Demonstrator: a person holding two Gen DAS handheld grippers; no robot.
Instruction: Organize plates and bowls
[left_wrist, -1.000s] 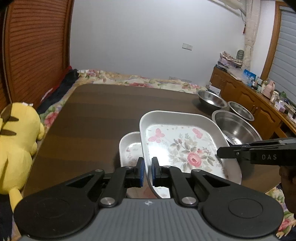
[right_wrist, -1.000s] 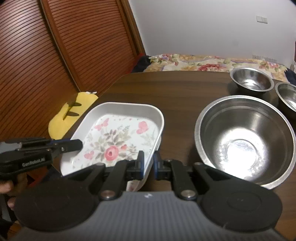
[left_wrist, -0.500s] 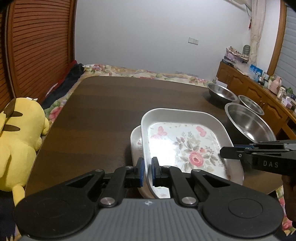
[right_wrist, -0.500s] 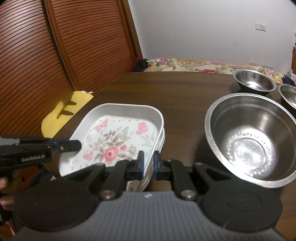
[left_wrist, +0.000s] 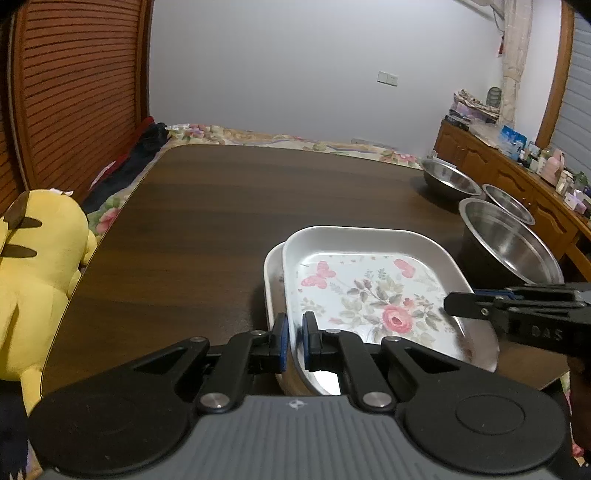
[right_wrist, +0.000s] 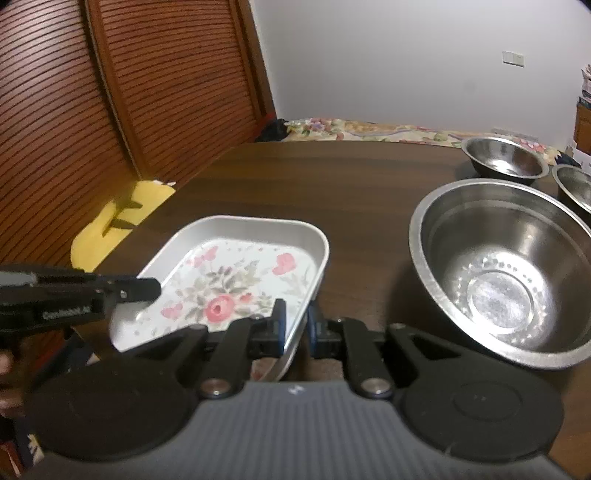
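A white rectangular plate with a pink floral print (left_wrist: 373, 291) sits on top of a second white plate (left_wrist: 272, 273), whose left rim shows beneath it. My left gripper (left_wrist: 293, 341) is shut on the top plate's near left rim. My right gripper (right_wrist: 295, 326) is slightly parted around the top plate's (right_wrist: 236, 280) right rim, its jaws wider than before. A large steel bowl (right_wrist: 498, 269) stands right of the plates, with two smaller steel bowls (right_wrist: 504, 160) (right_wrist: 576, 188) behind it.
The dark wooden table (left_wrist: 229, 210) stretches away behind the plates. A yellow plush toy (left_wrist: 37, 280) sits at the table's left edge. A slatted wooden door (right_wrist: 147, 92) is on the left. A cluttered wooden cabinet (left_wrist: 517, 166) runs along the right.
The floral plate has come down onto the smaller plate, now nearly covering it. The right gripper's jaws have widened on the rim. Both grippers have sunk lower toward the table.
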